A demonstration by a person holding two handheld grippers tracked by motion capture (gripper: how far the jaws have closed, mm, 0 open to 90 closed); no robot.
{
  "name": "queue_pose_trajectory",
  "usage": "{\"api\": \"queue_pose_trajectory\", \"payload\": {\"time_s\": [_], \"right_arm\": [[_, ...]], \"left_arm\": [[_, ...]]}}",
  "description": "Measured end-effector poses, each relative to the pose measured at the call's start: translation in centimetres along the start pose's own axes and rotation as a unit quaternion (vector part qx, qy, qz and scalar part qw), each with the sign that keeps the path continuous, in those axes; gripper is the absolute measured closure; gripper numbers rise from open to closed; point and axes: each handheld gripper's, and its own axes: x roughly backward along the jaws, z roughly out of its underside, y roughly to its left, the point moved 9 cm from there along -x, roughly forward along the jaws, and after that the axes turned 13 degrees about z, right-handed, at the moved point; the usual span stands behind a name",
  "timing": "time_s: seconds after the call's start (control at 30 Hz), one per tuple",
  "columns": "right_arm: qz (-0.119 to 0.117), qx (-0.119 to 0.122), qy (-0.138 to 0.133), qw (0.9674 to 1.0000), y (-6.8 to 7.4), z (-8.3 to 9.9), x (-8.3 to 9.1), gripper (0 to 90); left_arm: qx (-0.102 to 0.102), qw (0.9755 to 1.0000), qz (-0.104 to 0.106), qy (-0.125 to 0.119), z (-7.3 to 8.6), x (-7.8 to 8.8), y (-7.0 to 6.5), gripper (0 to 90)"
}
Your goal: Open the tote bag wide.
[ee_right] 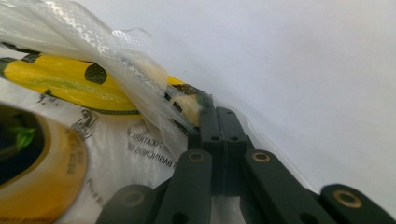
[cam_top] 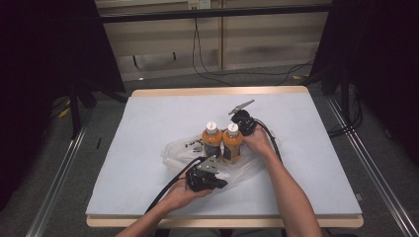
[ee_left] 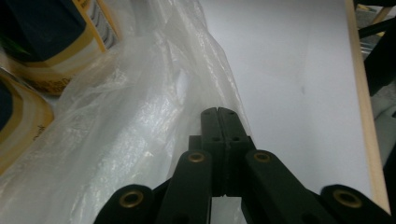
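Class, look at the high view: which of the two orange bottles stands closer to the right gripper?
The orange bottle on the right, whose white cap sits just beside the right gripper. The other orange bottle stands on its far side, farther left.

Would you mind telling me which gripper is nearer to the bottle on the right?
Right. The right gripper sits just beside the right-hand bottle, at its upper right, pinching the plastic bag. The left gripper is farther, below both bottles at the bag's near edge.

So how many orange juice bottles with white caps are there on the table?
2. The left orange bottle and the right orange bottle stand upright side by side on the clear plastic bag, mid-table. The crumpled bag could hide more.
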Motion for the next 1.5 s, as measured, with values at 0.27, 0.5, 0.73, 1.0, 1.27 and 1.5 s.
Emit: {"api": "queue_pose_trajectory", "payload": {"time_s": [0.27,0.5,0.73,1.0,1.27,1.5], "right_arm": [[0.008,-0.009,0.001,0.9999,-0.4,-0.8,-0.8,90.0],[0.019,-0.013,0.004,0.9997,-0.5,-1.3,-1.2,90.0],[0.028,-0.023,-0.001,0.9994,-0.9,-1.6,-1.6,90.0],[0.045,-0.025,0.000,0.9987,-1.3,-2.3,-2.2,90.0],[0.066,-0.031,-0.007,0.9974,-1.7,-3.1,-3.0,90.0],[0.069,-0.045,-0.004,0.9966,-1.7,-3.2,-3.0,90.0]], "left_arm": [[0.000,1.0000,0.004,-0.004,0.1,-0.1,-0.7,90.0],[-0.003,1.0000,0.006,-0.001,0.2,-0.2,-1.0,90.0],[-0.009,0.9999,0.011,0.008,0.2,-0.1,-1.2,90.0],[-0.005,0.9999,0.016,0.003,0.2,-0.2,-1.1,90.0],[0.001,0.9996,0.025,-0.008,0.1,-0.3,-1.0,90.0],[0.003,0.9997,0.021,-0.007,0.0,-0.2,-0.6,90.0]]}}
